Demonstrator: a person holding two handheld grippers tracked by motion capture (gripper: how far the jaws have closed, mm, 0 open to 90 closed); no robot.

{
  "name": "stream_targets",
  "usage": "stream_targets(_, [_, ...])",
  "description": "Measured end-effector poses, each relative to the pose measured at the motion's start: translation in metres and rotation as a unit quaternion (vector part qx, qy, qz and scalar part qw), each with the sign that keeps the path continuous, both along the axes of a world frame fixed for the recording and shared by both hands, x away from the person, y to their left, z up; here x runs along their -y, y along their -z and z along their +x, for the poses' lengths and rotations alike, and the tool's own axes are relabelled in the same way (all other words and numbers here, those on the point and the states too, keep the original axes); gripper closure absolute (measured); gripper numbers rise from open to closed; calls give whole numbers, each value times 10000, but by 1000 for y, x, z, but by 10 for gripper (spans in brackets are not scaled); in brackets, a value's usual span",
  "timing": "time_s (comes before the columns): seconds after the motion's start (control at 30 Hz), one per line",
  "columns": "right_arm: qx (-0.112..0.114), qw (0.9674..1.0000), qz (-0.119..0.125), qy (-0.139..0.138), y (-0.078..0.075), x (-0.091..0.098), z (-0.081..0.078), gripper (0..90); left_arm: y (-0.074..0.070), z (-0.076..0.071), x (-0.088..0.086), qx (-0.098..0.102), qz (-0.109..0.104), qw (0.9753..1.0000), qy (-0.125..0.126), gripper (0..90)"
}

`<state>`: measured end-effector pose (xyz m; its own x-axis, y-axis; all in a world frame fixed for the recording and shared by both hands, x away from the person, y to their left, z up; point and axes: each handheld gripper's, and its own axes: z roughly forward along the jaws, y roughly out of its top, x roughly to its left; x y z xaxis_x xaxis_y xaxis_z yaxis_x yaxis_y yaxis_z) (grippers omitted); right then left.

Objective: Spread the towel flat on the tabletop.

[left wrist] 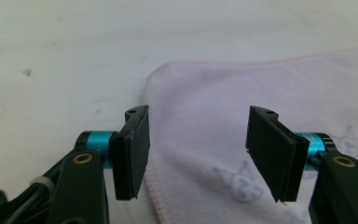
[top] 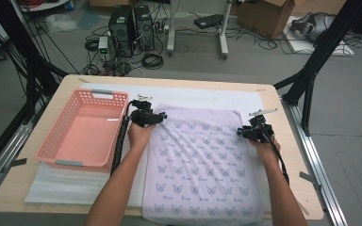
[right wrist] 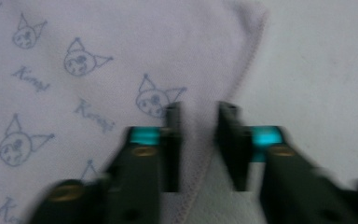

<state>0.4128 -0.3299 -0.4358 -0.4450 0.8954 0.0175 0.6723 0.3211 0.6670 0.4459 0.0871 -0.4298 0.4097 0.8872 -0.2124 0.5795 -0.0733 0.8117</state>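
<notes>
Positioning both claws at the towel's (top: 200, 160) far corners, I am keeping the left claw (left wrist: 198, 154) open astride the hem, the right claw (right wrist: 199, 149) narrowed, its jaws not quite pinching the edge.

The high view sits above the person's side of the table (top: 283, 155), looking forward and down, far enough back to take in the whole towel (top: 200, 160), the pink basket (top: 85, 129) left of it and the floor beyond. The left gripper view rides low and close, facing the towel's (left wrist: 261, 93) far left corner. The right gripper view, blurred, hangs just over the towel's (right wrist: 98, 56) right hem. All three share that towel; each gripper view covers one far corner seen from above
</notes>
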Motion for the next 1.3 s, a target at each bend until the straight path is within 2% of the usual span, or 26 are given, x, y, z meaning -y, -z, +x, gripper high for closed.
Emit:
stream_targets(0.1, [87,9989,-235,405,-1,4,0,867,-7,-6,0,113,-120,9996,209,391])
stream_targets(0.13, [127,9984,-271,476,0,5,0,863,-8,-10,0,250,-190,9992,248,407])
stream_targets(0.17, [136,9981,-259,539,0,6,-1,820,-8,-14,-1,408,-262,9985,251,420])
stream_targets(0.23, [198,9972,-328,645,-1,3,-1,570,-7,-19,-3,483,-368,9977,310,387])
stream_targets(0.3, [204,9980,-136,582,-5,5,-4,522,-6,-23,-4,462,-338,9975,422,323])
stream_targets(0.4, [395,9978,-51,530,-19,5,-13,460,-6,-33,-5,595,-424,9962,483,252])
stream_targets(0.5, [534,9976,214,393,-34,7,-25,434,-8,-43,-7,723,-408,9946,621,209])
stream_targets(0.57, [605,9974,327,196,-43,8,-34,408,-9,-50,-8,749,-516,9936,662,206])
stream_targets(0.67, [681,9958,603,-66,-51,9,-48,335,-11,-60,-8,709,-532,9919,914,205])
stream_targets(0.7, [746,9947,699,-110,-52,9,-53,286,-12,-64,-7,734,-473,9910,1013,204])
stream_targets(0.77, [832,9930,817,-163,-51,9,-64,194,-14,-74,-6,901,-483,9884,1126,204])
stream_targets(0.83, [828,9934,763,-206,-46,6,-75,178,-14,-82,-6,955,-515,9862,1249,204])
stream_targets(0.93, [952,9924,684,-362,-36,4,-91,177,-14,-93,-6,942,-563,9833,1449,204])
stream_targets(1.0, [1060,9919,636,-286,-30,4,-99,177,-14,-99,-8,1033,-456,9824,1489,203])
stream_targets(1.13, [1083,9929,399,-298,-16,4,-112,176,-13,-109,-13,1072,-584,9806,1534,197])
stream_targets(1.2, [1018,9936,401,-274,-14,5,-116,176,-12,-113,-15,1099,-616,9795,1570,194])
stream_targets(1.3, [1108,9923,505,-218,-16,9,-122,176,-12,-118,-16,1156,-616,9783,1608,194])
